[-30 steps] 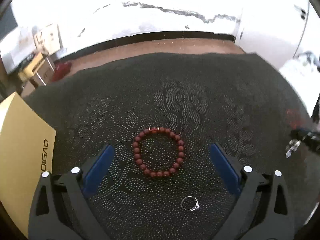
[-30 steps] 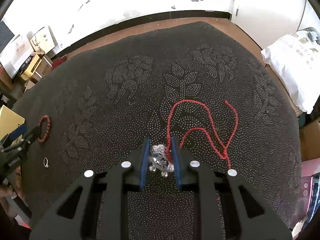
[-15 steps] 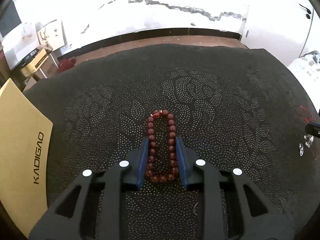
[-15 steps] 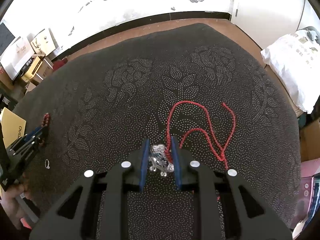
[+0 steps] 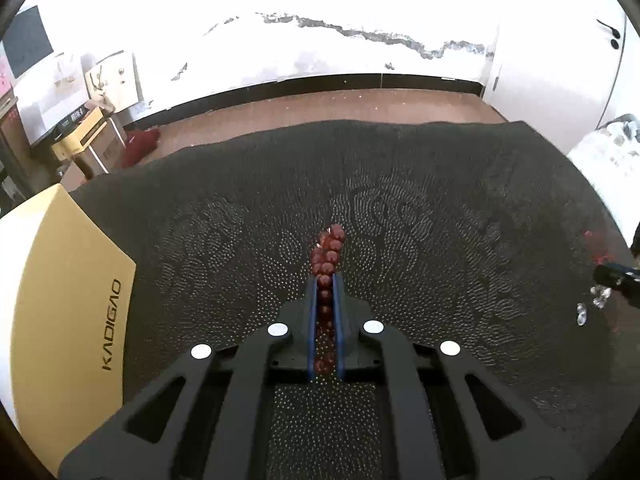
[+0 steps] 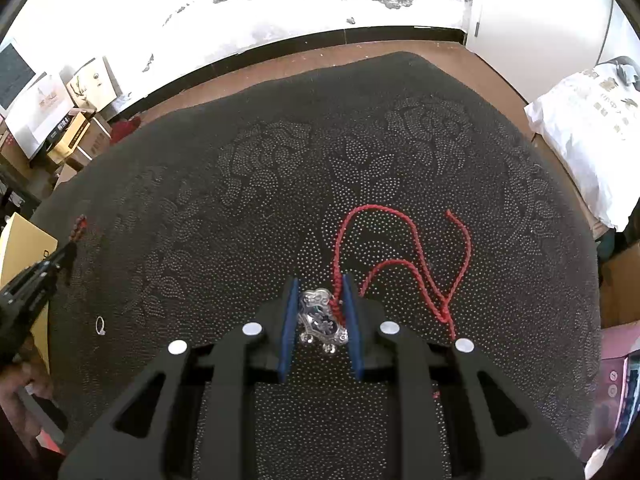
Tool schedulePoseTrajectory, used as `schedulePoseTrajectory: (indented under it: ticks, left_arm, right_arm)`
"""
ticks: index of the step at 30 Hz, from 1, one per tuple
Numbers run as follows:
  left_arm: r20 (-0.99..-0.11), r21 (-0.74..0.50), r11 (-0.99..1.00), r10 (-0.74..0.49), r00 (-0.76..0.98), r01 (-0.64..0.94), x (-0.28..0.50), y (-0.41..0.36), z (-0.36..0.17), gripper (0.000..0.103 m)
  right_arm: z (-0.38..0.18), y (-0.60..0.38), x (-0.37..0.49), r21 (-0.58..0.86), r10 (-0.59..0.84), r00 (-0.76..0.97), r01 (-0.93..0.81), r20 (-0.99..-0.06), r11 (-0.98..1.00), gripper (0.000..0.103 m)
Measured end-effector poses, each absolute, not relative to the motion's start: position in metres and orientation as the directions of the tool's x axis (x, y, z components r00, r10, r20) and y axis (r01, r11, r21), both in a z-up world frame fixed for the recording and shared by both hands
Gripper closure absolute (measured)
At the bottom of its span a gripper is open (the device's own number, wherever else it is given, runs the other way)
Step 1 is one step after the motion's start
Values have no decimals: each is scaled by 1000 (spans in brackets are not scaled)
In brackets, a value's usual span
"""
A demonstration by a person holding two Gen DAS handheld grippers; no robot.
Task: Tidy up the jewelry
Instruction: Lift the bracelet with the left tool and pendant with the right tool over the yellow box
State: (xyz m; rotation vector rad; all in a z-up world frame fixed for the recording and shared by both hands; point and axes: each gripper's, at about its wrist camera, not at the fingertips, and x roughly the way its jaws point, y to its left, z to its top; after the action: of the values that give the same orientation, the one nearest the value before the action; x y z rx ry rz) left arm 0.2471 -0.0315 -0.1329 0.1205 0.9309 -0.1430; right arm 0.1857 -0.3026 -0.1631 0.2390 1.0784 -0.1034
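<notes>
A dark red bead bracelet [image 5: 326,252] is squeezed into a narrow double strand between the blue pads of my left gripper [image 5: 325,280], whose jaws are closing on it; its far end sticks out past the tips. In the right wrist view the left gripper [image 6: 60,256] and the bracelet [image 6: 80,228] show at the far left. My right gripper [image 6: 320,286] is shut on a silver pendant [image 6: 320,316], and its red cord [image 6: 404,248] trails over the cloth. A small silver ring [image 6: 100,326] lies on the cloth near the left gripper.
A black dotted cloth [image 5: 440,220] covers the table. A gold box [image 5: 60,300] marked KADIGAO lies at the left edge. A white bag [image 6: 592,140] sits past the right edge. Cardboard boxes [image 6: 76,132] stand on the floor behind.
The left jaws have come together on the bracelet, flattening it from a round loop into a narrow strand, and the ring has left the left wrist view. The right gripper has kept still.
</notes>
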Motion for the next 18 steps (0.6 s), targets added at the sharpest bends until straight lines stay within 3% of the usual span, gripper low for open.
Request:
schedulePoseTrajectory:
  ticks: [9,18]
  left_arm:
    - [-814,44,985,-63,577,169,235,-28,-110,96]
    - [-816,12,987,-82,572,159,210,-12,-78,96]
  right_arm:
    - [-148,-282,185,112,19,490,159,-871,981,81]
    - [-96,-229,166,57,4,556,78,-831,995,81]
